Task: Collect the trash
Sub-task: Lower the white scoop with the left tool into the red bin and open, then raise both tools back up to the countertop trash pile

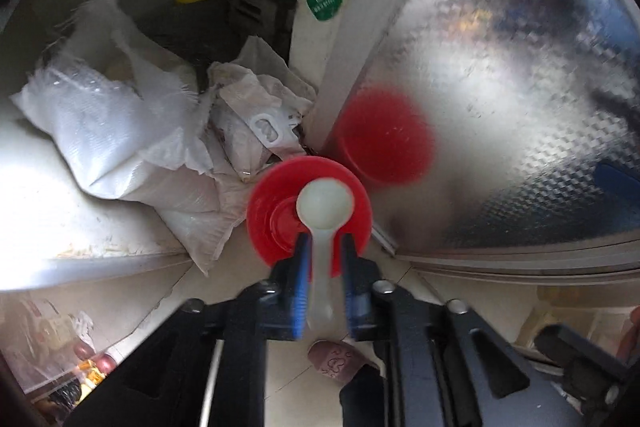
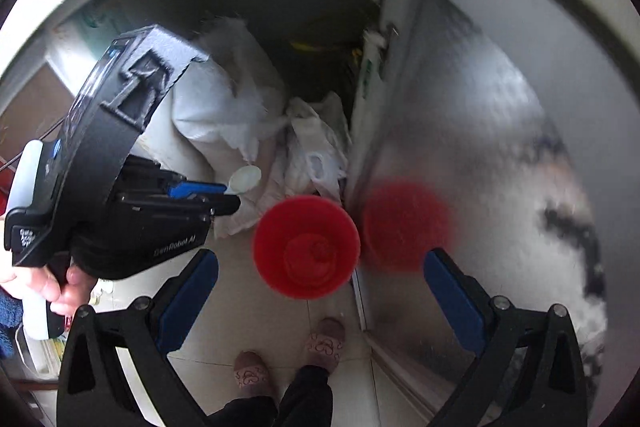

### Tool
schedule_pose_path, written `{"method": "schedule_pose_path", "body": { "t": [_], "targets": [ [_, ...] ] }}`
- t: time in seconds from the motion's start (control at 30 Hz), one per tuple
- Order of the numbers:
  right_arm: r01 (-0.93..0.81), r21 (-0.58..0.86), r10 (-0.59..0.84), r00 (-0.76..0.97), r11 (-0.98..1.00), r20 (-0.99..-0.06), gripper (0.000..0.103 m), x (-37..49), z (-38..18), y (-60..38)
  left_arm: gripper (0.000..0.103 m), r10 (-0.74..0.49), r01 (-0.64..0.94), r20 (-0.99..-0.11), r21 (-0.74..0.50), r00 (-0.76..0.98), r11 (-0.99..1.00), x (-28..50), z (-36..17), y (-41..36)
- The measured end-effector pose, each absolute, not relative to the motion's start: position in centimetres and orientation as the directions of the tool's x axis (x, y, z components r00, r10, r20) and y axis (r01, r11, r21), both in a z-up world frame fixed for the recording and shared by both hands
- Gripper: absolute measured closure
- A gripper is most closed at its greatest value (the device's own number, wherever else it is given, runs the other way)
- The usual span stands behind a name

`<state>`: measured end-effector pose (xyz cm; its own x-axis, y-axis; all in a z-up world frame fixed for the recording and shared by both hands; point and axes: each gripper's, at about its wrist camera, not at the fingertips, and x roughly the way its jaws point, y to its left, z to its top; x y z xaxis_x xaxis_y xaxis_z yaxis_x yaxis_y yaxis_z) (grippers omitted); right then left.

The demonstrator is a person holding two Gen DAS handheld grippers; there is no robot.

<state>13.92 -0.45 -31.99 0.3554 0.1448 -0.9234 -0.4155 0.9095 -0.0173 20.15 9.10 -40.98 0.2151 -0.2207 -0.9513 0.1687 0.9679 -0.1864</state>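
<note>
My left gripper (image 1: 325,247) is shut on the handle of a white plastic spoon (image 1: 325,205), whose bowl points forward. The spoon hangs directly above a red bin (image 1: 280,219) standing on the tiled floor. In the right wrist view the left gripper (image 2: 234,197) comes in from the left with the spoon (image 2: 244,179) just up and left of the red bin (image 2: 306,247). My right gripper (image 2: 320,279) is open and empty, held above the bin with its blue pads (image 2: 186,297) wide apart.
A shiny metal door (image 1: 500,99) stands to the right and mirrors the bin as a red blur. White sacks (image 1: 104,123) and crumpled plastic bags (image 1: 256,123) lie in the cabinet corner to the left. The person's slippered feet (image 2: 324,341) stand on the tiles below.
</note>
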Motion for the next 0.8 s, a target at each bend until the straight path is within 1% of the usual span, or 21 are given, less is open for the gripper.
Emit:
{"method": "schedule_pose_path", "body": {
  "t": [0.03, 0.1, 0.27, 0.33, 0.47, 0.53, 0.6, 0.63, 0.67, 0.77, 0.8],
  "targets": [
    [-0.414, -0.023, 0.139, 0.358, 0.91, -0.923, 0.0, 13.9, -32.1, -0.5, 0.077, -0.216, 0.183, -0.951, -0.177, 0.22, 0.967, 20.3, -41.1, 8.8],
    [-0.417, -0.032, 0.134, 0.363, 0.908, -0.922, 0.0, 13.7, -32.3, -0.6, 0.074, -0.2, 0.201, -0.951, -0.154, 0.236, 0.967, 20.4, -41.1, 8.5],
    [-0.422, -0.027, 0.137, 0.354, 0.906, -0.925, 0.0, 13.2, -31.9, -1.2, 0.072, -0.206, 0.237, -0.952, -0.152, 0.225, 0.96, 20.5, -41.0, 8.3],
    [-0.425, -0.031, 0.135, 0.355, 0.905, -0.925, 0.0, 13.0, -31.9, -1.1, 0.063, -0.184, 0.237, -0.954, -0.127, 0.238, 0.963, 20.4, -40.7, 8.2],
    [-0.429, -0.024, 0.143, 0.354, 0.903, -0.924, 0.0, 12.6, -31.7, -1.0, 0.052, -0.169, 0.258, -0.954, -0.102, 0.25, 0.961, 19.6, -40.0, 8.2],
    [-0.432, -0.021, 0.148, 0.354, 0.902, -0.924, 0.0, 12.4, -31.0, -0.9, 0.034, -0.171, 0.256, -0.951, -0.104, 0.258, 0.961, 19.1, -39.2, 8.4],
    [-0.438, -0.02, 0.152, 0.353, 0.899, -0.923, 0.0, 12.2, -30.0, -0.6, 0.024, -0.175, 0.245, -0.946, -0.108, 0.271, 0.963, 18.3, -38.0, 8.9],
    [-0.438, -0.023, 0.149, 0.355, 0.899, -0.923, 0.0, 12.1, -29.2, -0.5, 0.017, -0.174, 0.23, -0.945, -0.111, 0.276, 0.967, 17.8, -37.4, 9.1],
    [-0.439, -0.019, 0.153, 0.355, 0.898, -0.922, 0.0, 11.9, -28.4, -0.4, 0.015, -0.179, 0.214, -0.944, -0.121, 0.278, 0.969, 17.3, -36.8, 9.5],
    [-0.459, -0.004, 0.177, 0.351, 0.889, -0.919, 0.0, 10.9, -25.0, 0.0, 0.015, -0.189, 0.161, -0.939, -0.148, 0.287, 0.976, 15.2, -34.3, 10.6],
    [-0.472, -0.007, 0.182, 0.355, 0.881, -0.917, 0.0, 10.5, -23.8, 0.2, 0.012, -0.187, 0.147, -0.939, -0.15, 0.288, 0.978, 14.3, -33.3, 10.8]
  ]
}}
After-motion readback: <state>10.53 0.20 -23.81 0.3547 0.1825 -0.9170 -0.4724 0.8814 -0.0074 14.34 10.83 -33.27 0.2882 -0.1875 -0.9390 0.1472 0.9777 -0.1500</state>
